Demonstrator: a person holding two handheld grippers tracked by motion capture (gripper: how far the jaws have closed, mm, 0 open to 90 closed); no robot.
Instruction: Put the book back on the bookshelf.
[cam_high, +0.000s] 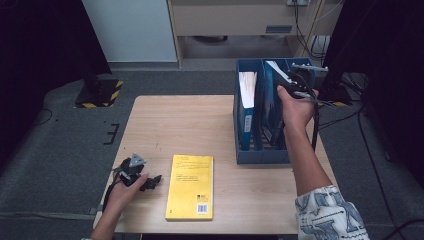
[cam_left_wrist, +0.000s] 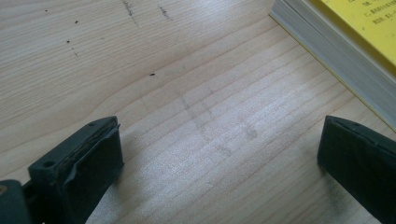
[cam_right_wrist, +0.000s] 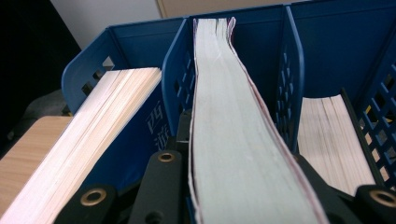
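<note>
In the high view, the right gripper (cam_high: 301, 80) is at about 1 o'clock of the table (cam_high: 175, 130), above the blue file rack (cam_high: 260, 155). The right hand (cam_high: 295, 107) covers most of this gripper, so its jaws are hard to make out here. It holds a book (cam_high: 274, 100) in the middle compartment of the rack. Another book (cam_high: 247, 90) stands in the left compartment, and its lower part is hidden by the rack wall. The left gripper (cam_high: 150, 181) lies low on the table at about 8 o'clock, with the left hand (cam_high: 125, 192) on it. A yellow book (cam_high: 190, 186) lies flat just beside it, at 6 o'clock.

In the left gripper view, the two jaws stand wide apart with bare wood between them, so the left gripper holds nothing. The yellow book is cut off at the 2 o'clock corner; only its page edge and a piece of cover can be seen.

In the right gripper view, the jaws are closed on the book (cam_right_wrist: 233, 140), one on each side of its page edge. The book's bottom is cut off by the frame. A third book (cam_right_wrist: 331, 140) is in the right compartment, partly hidden behind the divider and the jaw.
</note>
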